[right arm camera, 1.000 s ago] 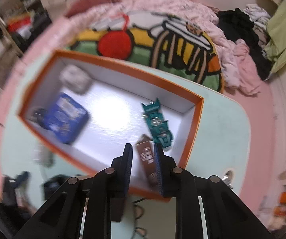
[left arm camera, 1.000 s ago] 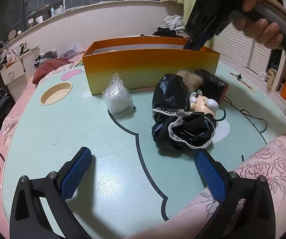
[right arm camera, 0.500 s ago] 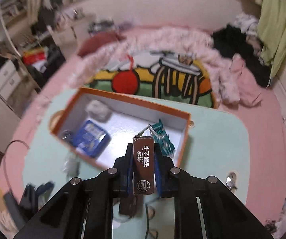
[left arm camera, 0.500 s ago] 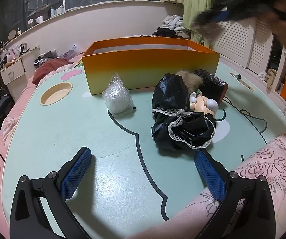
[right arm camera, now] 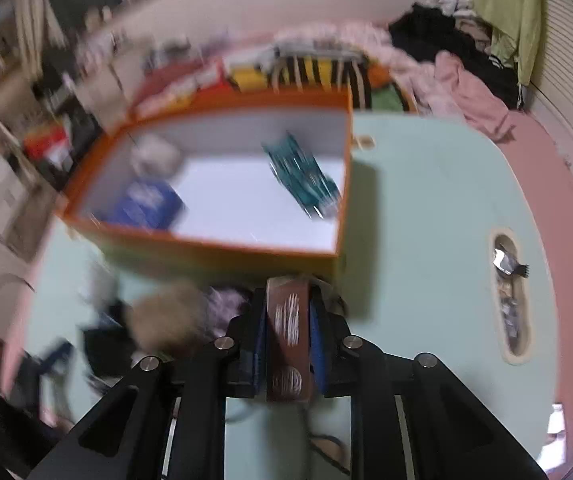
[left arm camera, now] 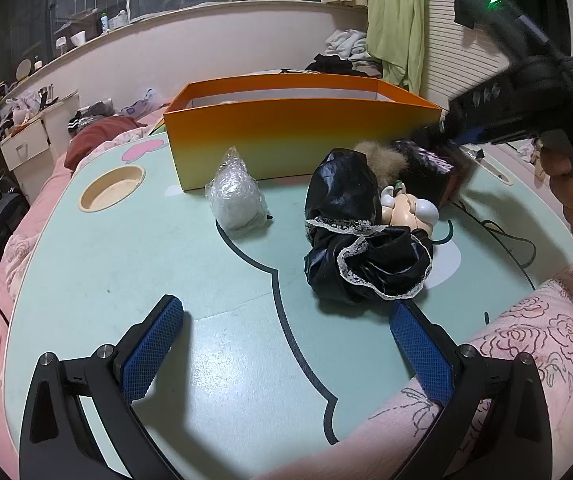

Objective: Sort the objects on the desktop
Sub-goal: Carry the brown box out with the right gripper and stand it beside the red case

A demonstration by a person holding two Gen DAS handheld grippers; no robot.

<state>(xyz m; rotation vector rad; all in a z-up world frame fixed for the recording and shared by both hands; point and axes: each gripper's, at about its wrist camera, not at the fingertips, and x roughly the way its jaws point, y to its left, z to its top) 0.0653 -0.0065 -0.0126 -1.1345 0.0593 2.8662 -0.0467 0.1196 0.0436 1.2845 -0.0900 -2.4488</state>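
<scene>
The left gripper rests with jaws spread wide and nothing between them, nearest on the mint table. Beyond it, a black-dressed doll and a wrapped white bundle lie before the orange box. Beside the box's near right corner, the right gripper, jaws just widening, has a brown carton between its pads.

Orange box, wrapped bundle, doll, pale-green table
</scene>
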